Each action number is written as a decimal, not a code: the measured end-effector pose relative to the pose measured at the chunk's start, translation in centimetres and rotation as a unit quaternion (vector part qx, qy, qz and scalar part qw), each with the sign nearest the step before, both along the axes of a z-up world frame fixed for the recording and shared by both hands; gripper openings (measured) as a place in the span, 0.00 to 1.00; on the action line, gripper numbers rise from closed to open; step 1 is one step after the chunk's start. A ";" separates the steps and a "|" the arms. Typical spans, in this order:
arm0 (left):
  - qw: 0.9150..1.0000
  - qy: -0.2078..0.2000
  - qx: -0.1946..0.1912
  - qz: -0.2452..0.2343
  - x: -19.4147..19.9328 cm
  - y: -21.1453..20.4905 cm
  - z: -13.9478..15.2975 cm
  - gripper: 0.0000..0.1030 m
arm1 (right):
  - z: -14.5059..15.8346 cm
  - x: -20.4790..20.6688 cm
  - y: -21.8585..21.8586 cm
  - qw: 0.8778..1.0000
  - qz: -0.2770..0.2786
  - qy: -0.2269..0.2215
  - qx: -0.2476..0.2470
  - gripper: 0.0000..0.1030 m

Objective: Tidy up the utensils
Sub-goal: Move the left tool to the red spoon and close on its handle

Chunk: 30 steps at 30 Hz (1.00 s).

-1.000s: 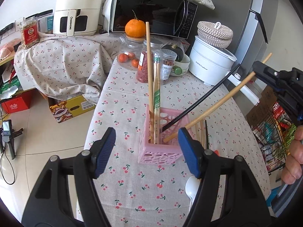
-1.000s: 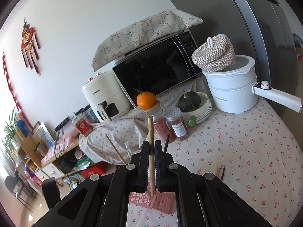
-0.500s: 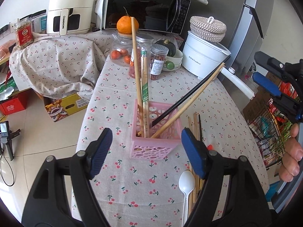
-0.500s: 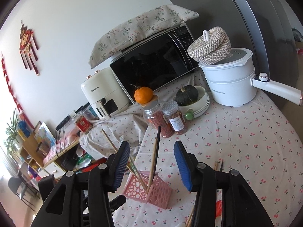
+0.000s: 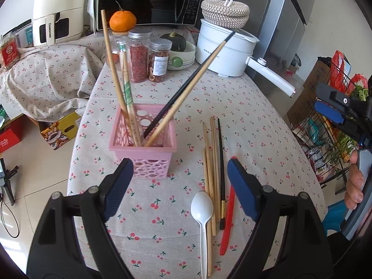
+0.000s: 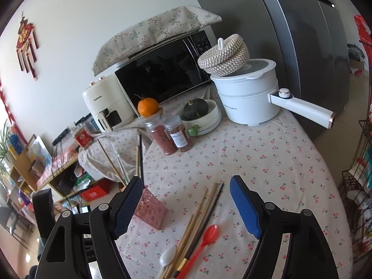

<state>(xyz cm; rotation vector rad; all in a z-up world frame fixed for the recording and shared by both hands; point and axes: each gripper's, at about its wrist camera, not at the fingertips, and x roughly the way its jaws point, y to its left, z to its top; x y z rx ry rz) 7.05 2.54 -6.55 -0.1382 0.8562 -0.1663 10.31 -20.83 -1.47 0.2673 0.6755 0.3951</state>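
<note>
A pink perforated basket stands on the cherry-print table and holds several chopsticks leaning out, wooden and black. It also shows in the right wrist view. Right of it lie loose wooden chopsticks, a black chopstick, a white spoon and a red spoon, the last also in the right wrist view. My left gripper is open and empty, just in front of the basket. My right gripper is open and empty, above the loose utensils.
At the table's back stand two spice jars, an orange, a pumpkin in a bowl, a white electric pot with a long handle, and a microwave. A wire rack stands off the right edge.
My right gripper opened and let the wooden chopstick drop into the pink basket, then pulled back to the right. My left gripper drew back, so the loose utensils came into view.
</note>
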 end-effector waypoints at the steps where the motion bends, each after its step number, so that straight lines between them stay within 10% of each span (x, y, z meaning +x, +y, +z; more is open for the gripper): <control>1: 1.000 0.002 0.002 -0.005 0.0 -0.5 -0.1 0.80 | -0.4 0.0 -0.5 1.000 -0.004 0.009 -0.007 0.78; 18: 0.986 0.132 -0.027 -0.093 2.7 -8.2 -4.0 0.79 | -6.5 1.0 -7.5 0.983 -0.059 0.158 -0.067 0.83; 24: 0.975 0.193 -0.023 -0.108 4.2 -10.3 -7.1 0.36 | -7.3 1.1 -7.8 0.980 -0.055 0.174 -0.077 0.82; 30: 0.972 0.202 0.027 -0.119 4.6 -11.6 -8.0 0.22 | -7.7 1.4 -7.8 0.979 -0.051 0.179 -0.081 0.83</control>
